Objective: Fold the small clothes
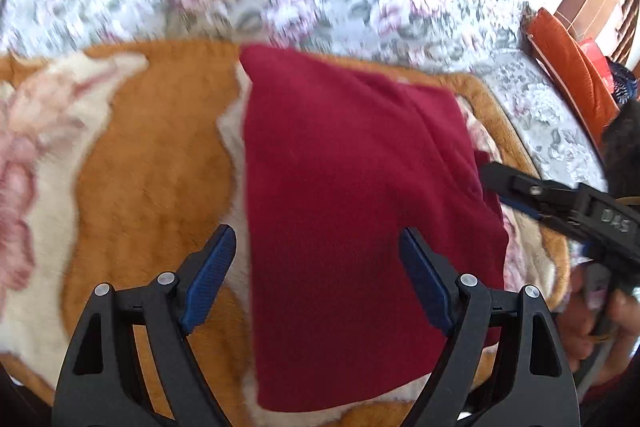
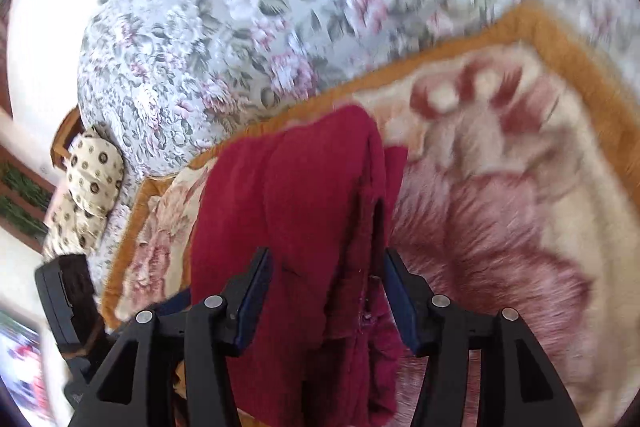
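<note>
- On the blanket [image 1: 152,163], toward its right edge, the red garment [image 1: 352,195] lies doubled over, its layered edge under my right claw.
- My left claw [image 1: 316,279] is spread wide over the garment's near edge, pinching nothing.
- My right claw [image 2: 328,299] is likewise spread, straddling that edge without gripping it.
- I judge one fold made; at least another fold and a smoothing remain.
- Under the orange-bordered blanket lies a floral sheet [image 2: 192,39], with a patterned pillow [image 2: 90,183] past its left edge; both views are blurred.
</note>
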A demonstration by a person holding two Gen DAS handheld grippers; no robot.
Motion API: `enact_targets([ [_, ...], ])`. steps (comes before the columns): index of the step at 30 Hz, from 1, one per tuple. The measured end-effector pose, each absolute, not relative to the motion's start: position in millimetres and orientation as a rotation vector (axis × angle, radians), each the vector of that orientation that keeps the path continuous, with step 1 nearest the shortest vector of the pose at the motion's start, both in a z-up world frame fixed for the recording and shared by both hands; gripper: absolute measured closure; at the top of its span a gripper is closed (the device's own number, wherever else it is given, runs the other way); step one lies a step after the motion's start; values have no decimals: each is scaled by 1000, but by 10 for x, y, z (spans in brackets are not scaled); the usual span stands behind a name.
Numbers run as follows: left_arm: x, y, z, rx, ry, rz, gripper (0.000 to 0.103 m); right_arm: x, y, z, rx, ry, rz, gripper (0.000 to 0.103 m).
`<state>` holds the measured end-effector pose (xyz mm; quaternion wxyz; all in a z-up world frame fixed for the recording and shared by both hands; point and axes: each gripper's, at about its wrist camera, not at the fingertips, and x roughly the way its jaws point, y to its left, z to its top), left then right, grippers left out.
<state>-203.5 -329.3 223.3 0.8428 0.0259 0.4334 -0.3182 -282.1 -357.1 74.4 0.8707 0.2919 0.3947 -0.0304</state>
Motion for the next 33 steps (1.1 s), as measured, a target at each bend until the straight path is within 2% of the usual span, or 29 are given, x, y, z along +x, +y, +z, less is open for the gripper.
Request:
enact_targets([
  [3, -2037, -3251, 2331, 83, 870, -618, 19, -2878, -3493, 977, 540, 766, -75, 49],
  [7, -1962, -3248, 2351, 102, 859, -576, 19, -2751, -3316, 1137, 432, 755, -54, 55],
  [11, -1868, -3300, 2306, 123, 862, -549, 19, -2568, -3183, 1005, 350, 808, -41, 62],
  [16, -1768, -3352, 2249, 108, 877, -570, 19, -2331, -3182, 709, 272, 887, -93, 66],
  [21, -1737, -3437, 2224, 132, 868, -572, 19, -2172, -3250, 539, 264, 909, -94, 66],
  [33, -1822, -3427, 2264, 155, 855, -541, 19, -2673, -3095, 872, 240, 856, -90, 66],
])
